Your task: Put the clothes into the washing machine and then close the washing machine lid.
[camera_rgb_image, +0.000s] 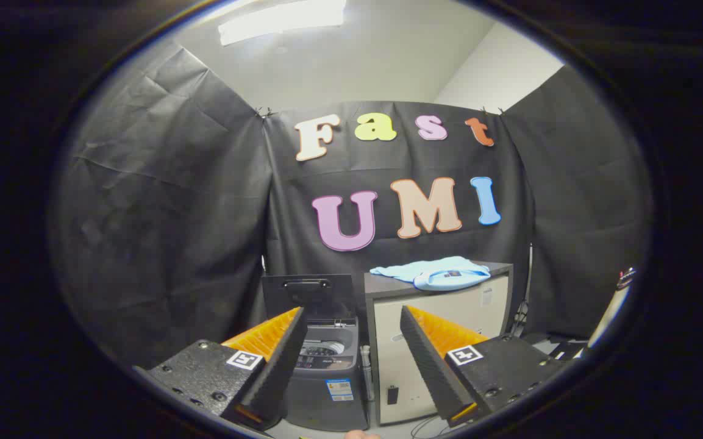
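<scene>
Gripper point(351, 341) fingers spread wide, holding nothing. Light blue clothes point(433, 272) lie bunched on top of the cabinet point(442, 341), well beyond the fingers; washing machine point(325, 372) stands just beside the cabinet with its lid point(308, 294) up (drum opening partly hidden by one finger). Step judged: reach for the clothes; come in high over the cabinet top, aim at the thick bunched middle, pinch deep so no trailing edge snags.

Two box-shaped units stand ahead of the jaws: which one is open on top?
The dark washing machine beside the pale cabinet: its lid stands raised. The cabinet's flat top holds the light blue clothes. The gripper is open, holding nothing.
</scene>
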`<state>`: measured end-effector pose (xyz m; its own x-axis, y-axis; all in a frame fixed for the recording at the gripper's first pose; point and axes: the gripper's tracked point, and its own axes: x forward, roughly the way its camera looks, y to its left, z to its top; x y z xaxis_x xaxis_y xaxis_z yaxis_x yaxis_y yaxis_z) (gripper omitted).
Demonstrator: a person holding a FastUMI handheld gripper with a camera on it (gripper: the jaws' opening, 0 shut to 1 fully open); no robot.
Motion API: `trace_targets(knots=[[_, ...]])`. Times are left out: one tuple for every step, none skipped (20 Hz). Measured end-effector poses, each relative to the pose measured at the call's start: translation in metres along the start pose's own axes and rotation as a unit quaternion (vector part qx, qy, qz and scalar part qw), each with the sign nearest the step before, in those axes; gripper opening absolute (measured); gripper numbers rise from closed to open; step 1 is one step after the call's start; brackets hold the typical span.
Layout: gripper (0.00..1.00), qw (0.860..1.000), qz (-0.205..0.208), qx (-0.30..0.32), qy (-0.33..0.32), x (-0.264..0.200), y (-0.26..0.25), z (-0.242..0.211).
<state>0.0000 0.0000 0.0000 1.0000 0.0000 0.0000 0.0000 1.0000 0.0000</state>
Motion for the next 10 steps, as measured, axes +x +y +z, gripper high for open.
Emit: trace_targets(knots=[[0.94,1.0,-0.003,0.003,-0.002,0.001,-0.002,0.003],[0.94,1.0,-0.004,0.007,-0.002,0.001,-0.005,0.003],[0.94,1.0,-0.006,0.01,-0.002,0.001,-0.007,0.004],[0.94,1.0,-0.007,0.01,-0.004,0.001,-0.008,0.005],[0.94,1.0,-0.009,0.009,-0.005,0.001,-0.01,0.006],[0.94,1.0,-0.011,0.007,-0.005,0.0,-0.012,0.005],[0.94,1.0,-0.012,0.005,-0.005,0.0,-0.012,0.004],[0.94,1.0,-0.012,0.004,-0.006,-0.001,-0.012,0.004],[0.94,1.0,-0.013,0.003,-0.006,-0.001,-0.013,0.004],[0.94,1.0,-0.014,0.002,-0.006,-0.002,-0.013,0.003]])
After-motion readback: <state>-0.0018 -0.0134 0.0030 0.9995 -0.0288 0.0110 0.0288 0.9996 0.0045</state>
